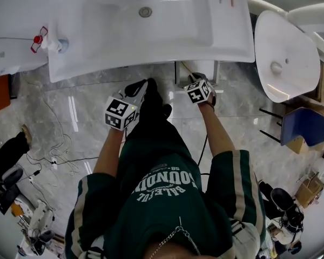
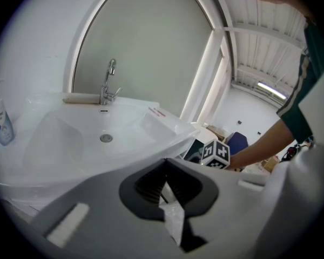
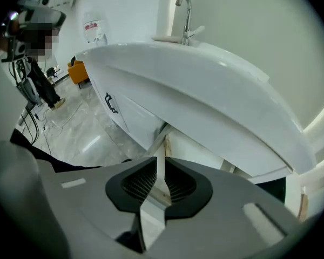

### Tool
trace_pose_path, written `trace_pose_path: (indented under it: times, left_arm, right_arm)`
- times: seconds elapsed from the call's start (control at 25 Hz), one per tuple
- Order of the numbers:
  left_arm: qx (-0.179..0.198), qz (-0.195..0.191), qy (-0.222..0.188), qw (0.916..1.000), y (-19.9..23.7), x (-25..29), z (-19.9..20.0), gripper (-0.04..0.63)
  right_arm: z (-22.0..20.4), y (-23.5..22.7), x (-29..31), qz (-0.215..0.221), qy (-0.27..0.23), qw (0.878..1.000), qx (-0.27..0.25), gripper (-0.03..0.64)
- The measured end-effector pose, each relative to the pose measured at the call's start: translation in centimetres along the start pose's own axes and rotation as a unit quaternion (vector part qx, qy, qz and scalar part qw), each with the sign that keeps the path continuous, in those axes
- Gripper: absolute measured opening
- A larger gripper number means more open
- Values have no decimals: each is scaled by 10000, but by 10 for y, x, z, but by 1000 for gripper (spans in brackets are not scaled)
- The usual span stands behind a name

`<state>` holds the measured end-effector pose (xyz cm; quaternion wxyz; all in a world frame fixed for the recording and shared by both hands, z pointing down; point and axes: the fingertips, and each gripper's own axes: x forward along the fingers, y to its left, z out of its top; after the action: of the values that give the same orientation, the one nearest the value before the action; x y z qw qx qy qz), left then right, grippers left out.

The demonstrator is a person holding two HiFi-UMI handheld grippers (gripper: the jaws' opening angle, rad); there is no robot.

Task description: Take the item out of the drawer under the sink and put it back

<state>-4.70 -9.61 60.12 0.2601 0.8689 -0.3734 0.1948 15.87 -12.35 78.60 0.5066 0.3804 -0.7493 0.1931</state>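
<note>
Head view: right tool (image 1: 197, 81), narrow, nips the drawer (image 1: 197, 69) edge at 12 o'clock; left tool (image 1: 146, 88), at its 9 o'clock, pinches a white item (image 2: 173, 220).

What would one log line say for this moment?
left tongs: shut on white crumpled item | right tongs: shut on white panel edge under sink

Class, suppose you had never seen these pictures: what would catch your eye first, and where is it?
The big white sink fills the top of the head view. Just below its front edge, a person in a green jersey holds out the left gripper and right gripper, both carrying marker cubes. A crumpled white scrap sits between the left gripper's fingers.
</note>
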Motion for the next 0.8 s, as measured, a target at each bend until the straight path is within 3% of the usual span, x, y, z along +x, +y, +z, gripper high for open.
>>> trace_pose_path:
  times: [0.4,0.8]
  left_arm:
    - [207,110,-380,9990,-3,-19,44,51]
    - [485,151,-643,9966,-18,-39,73,51]
  right_arm:
    - [41,6,-78,-36,-891,9946,529,3]
    - [89,4,-172,-82,-2015,9748,954,3]
